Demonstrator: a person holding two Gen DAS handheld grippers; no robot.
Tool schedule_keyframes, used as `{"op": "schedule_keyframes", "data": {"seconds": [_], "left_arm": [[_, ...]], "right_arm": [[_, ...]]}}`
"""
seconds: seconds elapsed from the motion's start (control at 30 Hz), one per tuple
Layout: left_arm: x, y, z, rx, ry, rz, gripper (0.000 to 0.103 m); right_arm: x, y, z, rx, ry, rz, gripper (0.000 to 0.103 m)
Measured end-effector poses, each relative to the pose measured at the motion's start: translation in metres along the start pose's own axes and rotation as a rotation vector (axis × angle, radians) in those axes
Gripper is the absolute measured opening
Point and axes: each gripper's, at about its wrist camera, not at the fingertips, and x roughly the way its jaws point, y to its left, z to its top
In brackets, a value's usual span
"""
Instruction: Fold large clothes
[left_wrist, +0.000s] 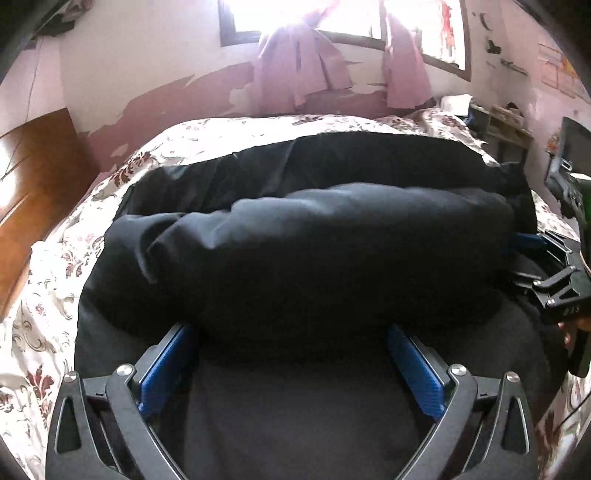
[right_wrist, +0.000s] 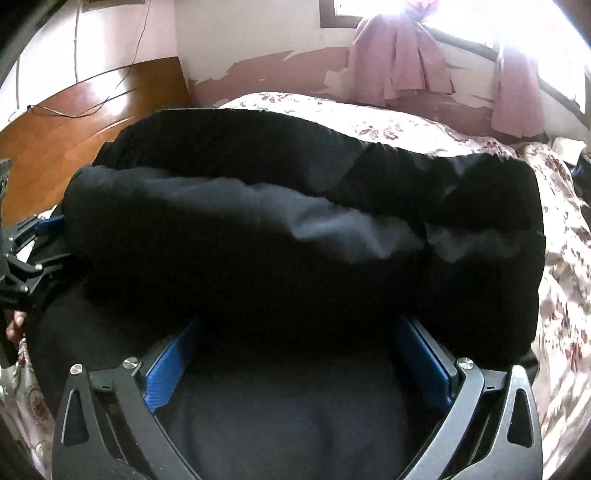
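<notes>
**Two grippers at the rolled edge of one black garment on a bedroom bed**

A bedroom with peeling pink walls (left_wrist: 155, 92), one bright window (left_wrist: 332, 14) hung with two bunches of pink curtain (left_wrist: 299, 62), and one wooden headboard (right_wrist: 92, 118) surrounds the bed (left_wrist: 55, 258) I am working over, its floral cover showing on both sides. One large black garment (left_wrist: 314, 229) lies across that cover, filling most of both wrist views. Its near portion is bunched into a single thick roll running side to side, with a flatter layer of the same cloth beyond it and beneath it.

My left gripper (left_wrist: 291, 347) stands with its jaws spread wide, the two blue pads (left_wrist: 166, 369) on either side of the dark cloth, their tips tucked under the roll's near edge; they do not press on it. My right gripper (right_wrist: 295, 343) is likewise spread to its fullest, its two blue pads (right_wrist: 173, 365) flanking the fabric without pinching it. From the left wrist view the right gripper appears at the roll's right end; from the right wrist view the left one sits at the roll's left end.
</notes>
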Motion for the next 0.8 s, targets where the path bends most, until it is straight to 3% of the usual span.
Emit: {"op": "schedule_keyframes", "data": {"seconds": [0.27, 0.53, 0.8], "left_arm": [[0.026, 0.022, 0.035, -0.069, 0.029, 0.031, 0.103], [0.063, 0.041, 0.050, -0.110, 0.119, -0.023, 0.103], [0.089, 0.051, 0.055, -0.148, 0.135, -0.076, 0.103]], "right_arm": [[0.021, 0.000, 0.036, -0.011, 0.012, -0.006, 0.102], [0.045, -0.004, 0.060, 0.010, 0.087, 0.025, 0.102], [0.080, -0.011, 0.073, 0.036, 0.193, 0.083, 0.102]]}}
